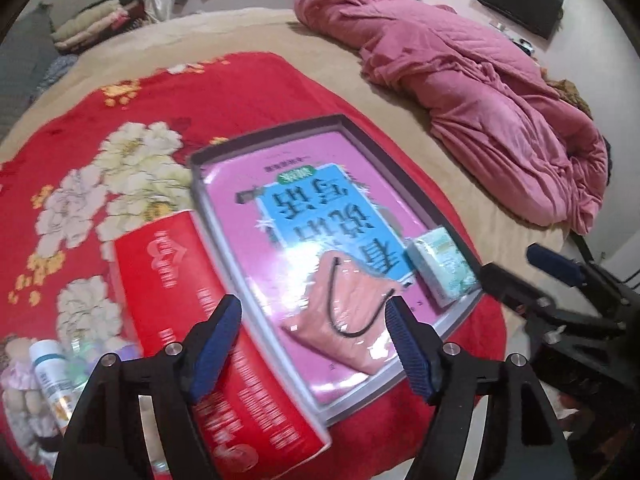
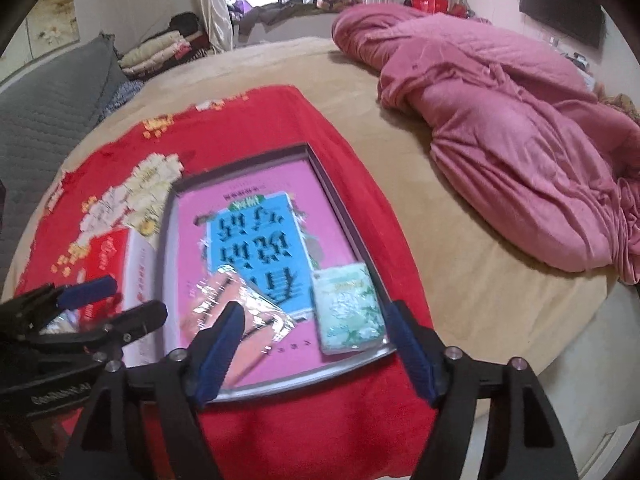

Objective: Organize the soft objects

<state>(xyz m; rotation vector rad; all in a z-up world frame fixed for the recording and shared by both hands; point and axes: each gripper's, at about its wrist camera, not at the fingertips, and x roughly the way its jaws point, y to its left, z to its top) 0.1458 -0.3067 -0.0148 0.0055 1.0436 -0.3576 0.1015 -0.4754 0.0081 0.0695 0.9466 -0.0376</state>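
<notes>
A grey tray [image 1: 264, 134] lies on a red floral blanket and holds a pink and blue book [image 1: 312, 208]. On the book rest a pink face mask [image 1: 320, 344] in a clear wrapper and a green-white tissue pack [image 1: 442, 266]. My left gripper [image 1: 313, 308] hovers open over the mask, with nothing between its pads. In the right wrist view, my right gripper [image 2: 315, 312] stands open above the tray's near edge [image 2: 312, 372], between the mask [image 2: 256, 312] and the tissue pack [image 2: 348, 308]. Each gripper shows in the other's view: the right one [image 1: 532, 272] and the left one [image 2: 120, 300].
A red carton [image 1: 172, 280] lies against the tray's left side. A white bottle [image 1: 52, 372] and a plush toy [image 1: 20, 396] sit at the near left. A bundled pink quilt [image 1: 480, 100] fills the bed's right side. The bed edge [image 2: 580, 340] drops off at the right.
</notes>
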